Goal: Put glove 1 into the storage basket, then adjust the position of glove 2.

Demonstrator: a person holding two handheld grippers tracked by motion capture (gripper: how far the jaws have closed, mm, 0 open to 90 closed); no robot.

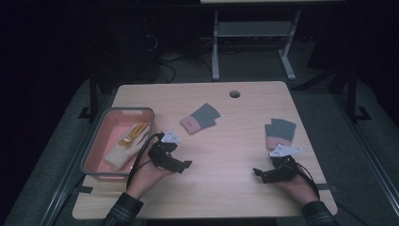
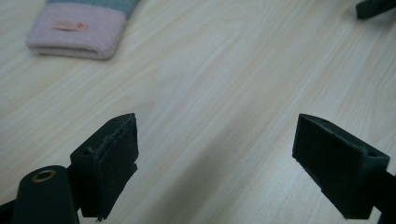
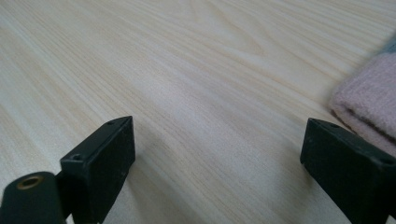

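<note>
Socks are the work in hand: two grey-and-pink knitted socks lie on the pale wooden table (image 1: pixel 221 165), one (image 1: pixel 200 117) near its middle, the other (image 1: pixel 279 133) just beyond the right gripper (image 1: pixel 259 173). A third item, a cream-and-yellow sock or glove (image 1: pixel 126 143), already lies in the single grey-rimmed pink plastic bin (image 1: pixel 92 155) at the left edge. Both tongs are released, jaws spread wide over bare wood; the left gripper (image 1: pixel 186 165) holds nothing either. The likely slip, I judge, is pinching only the top knit layer, so a sock unfolds or drags. Reaching bin-ward, the left gripper's cable could also snag the rim.
</note>
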